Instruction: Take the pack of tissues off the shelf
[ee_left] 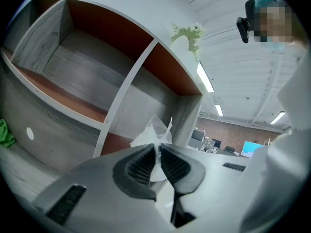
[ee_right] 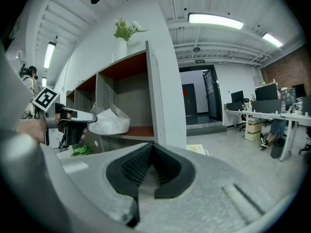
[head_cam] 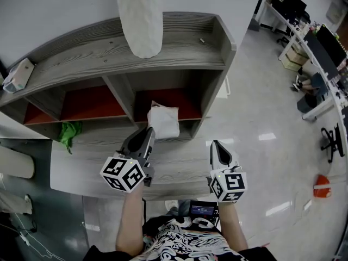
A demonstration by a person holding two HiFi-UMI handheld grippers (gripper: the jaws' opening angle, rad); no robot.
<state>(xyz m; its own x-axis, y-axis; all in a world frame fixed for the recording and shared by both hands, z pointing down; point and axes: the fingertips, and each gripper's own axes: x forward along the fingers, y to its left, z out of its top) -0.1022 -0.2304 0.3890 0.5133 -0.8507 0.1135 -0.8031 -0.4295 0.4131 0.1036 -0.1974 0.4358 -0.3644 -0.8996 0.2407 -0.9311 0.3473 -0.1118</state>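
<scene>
Grey plastic with black ribbed pads makes up both tools, which are held just in front of the shelf (head_cam: 109, 53), a wood-grain unit with red-brown back panels. The left gripper (head_cam: 148, 131) points into the shelf's lower right compartment. Its jaws are pinched almost together on a thin fold of white wrapper at the near end of the pack of tissues (head_cam: 163, 122), so the pack is gripped by its edge. The right gripper (head_cam: 216, 144) is off the shelf's right front corner, level with the other tool. Its pads meet with nothing between them.

The pack of tissues is a soft white bundle at the mouth of that lower right compartment, partly past the front lip of the board. Whether its underside touches the board cannot be told.

A crumpled green cloth (head_cam: 69, 132) lies at the foot of the shelf's lower left compartment. On the shelf's top board, a white box (head_cam: 18, 75) sits at the left end and a tall white vase (head_cam: 140, 20) stands nearer the middle, with pale green sprigs (ee_right: 125, 29) rising from it.

Well beyond the shelf's right side, across a glossy pale floor, are desks (head_cam: 321, 53) with dark monitors and office chairs.
</scene>
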